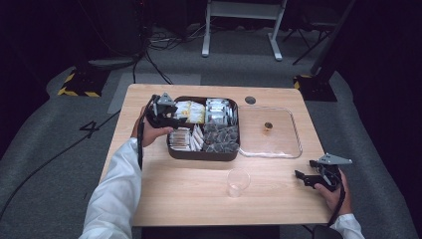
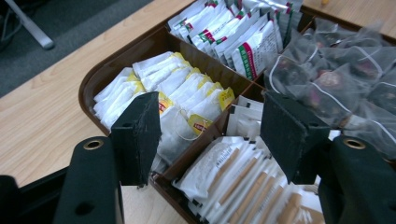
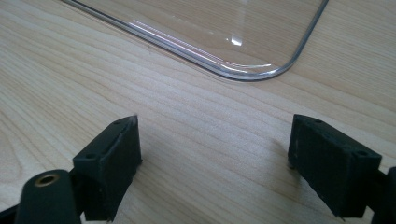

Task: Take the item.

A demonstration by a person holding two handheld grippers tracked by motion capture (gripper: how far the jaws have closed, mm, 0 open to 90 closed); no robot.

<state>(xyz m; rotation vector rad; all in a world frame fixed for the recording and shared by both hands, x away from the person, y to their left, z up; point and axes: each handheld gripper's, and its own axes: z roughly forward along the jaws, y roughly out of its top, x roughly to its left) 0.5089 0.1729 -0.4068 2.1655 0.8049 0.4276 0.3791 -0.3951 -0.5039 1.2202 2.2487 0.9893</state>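
My left gripper, jaws apart, hovers over the brown divided tray; yellow-tagged tea bags lie between them.

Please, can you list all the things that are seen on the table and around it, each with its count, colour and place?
table: one, light wood, centre.
compartment box: one, dark brown, on the table's far left-centre.
yellow-tagged tea bags: many, white and yellow, box's far-left compartment.
green-striped sachets: many, white, far-right compartment.
stick packets: many, white, near-left compartment.
mesh tea bags: many, clear with dark contents, near-right compartment.
clear lid: one, transparent, right of the box.
plastic cup: one, clear, upright, near the front edge.
left gripper: one, black, open, over the box.
right gripper: one, black, open, on the table's right.
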